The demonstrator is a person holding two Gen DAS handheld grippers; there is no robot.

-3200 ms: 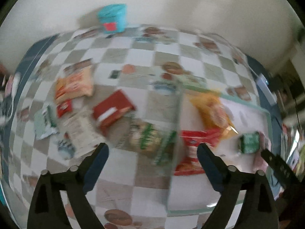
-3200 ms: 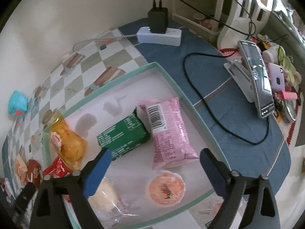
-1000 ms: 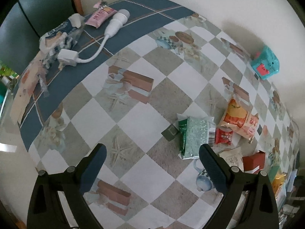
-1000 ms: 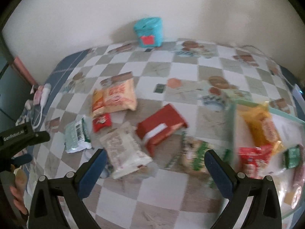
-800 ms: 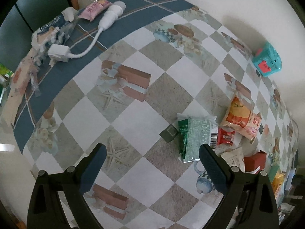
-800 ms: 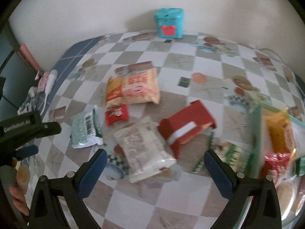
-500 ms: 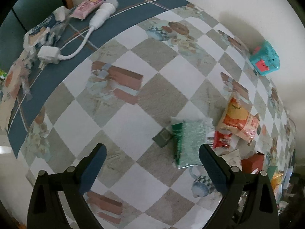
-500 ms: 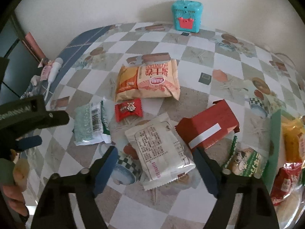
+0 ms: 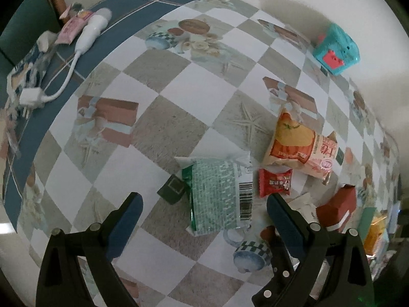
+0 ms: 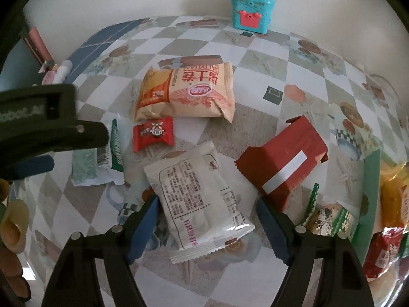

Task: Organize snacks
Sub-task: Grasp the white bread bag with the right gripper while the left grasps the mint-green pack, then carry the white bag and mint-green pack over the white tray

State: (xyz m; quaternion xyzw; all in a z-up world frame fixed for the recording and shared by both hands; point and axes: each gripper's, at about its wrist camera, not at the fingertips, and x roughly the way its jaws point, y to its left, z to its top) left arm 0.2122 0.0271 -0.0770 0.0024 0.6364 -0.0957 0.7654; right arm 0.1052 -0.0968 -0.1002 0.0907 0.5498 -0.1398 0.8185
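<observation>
While both tools point down at the checkered tablecloth (image 10: 258, 58), the right gripper (image 10: 208, 213) stands at the bottom of its view with its blue fingers astride the white snack packet (image 10: 202, 202). Its jaws have just been closing in, and the left pad seems to meet the packet's edge while the right pad looks just clear of it; the wrapper's lower end is lost behind the finger frames. Beside it to the right lies the red box (image 10: 283, 158), and above are the small red candy (image 10: 153, 134) and the orange biscuit bag (image 10: 186, 93). At the far right edge the tray (image 10: 372, 179) is cut off: only its green wall and a few blurred wrappers inside show. A green-trimmed packet (image 10: 329, 217) beside that wall is partly hidden by the right finger.

The left gripper (image 9: 203, 211) is spread wide, nothing between its pads, with the green snack packet (image 9: 219, 194) lying on the cloth in the gap above them. In the right wrist view the same packet is half covered by the left tool's dark body at middle left, where fingertips of the person's hand (image 10: 11, 232) peek in at the lower left edge. A teal toy box (image 10: 253, 11) sits against the wall at the top. In the left view's upper left, a white cable with plug (image 9: 76, 51) and some pale wrappers are too blurred to name.
</observation>
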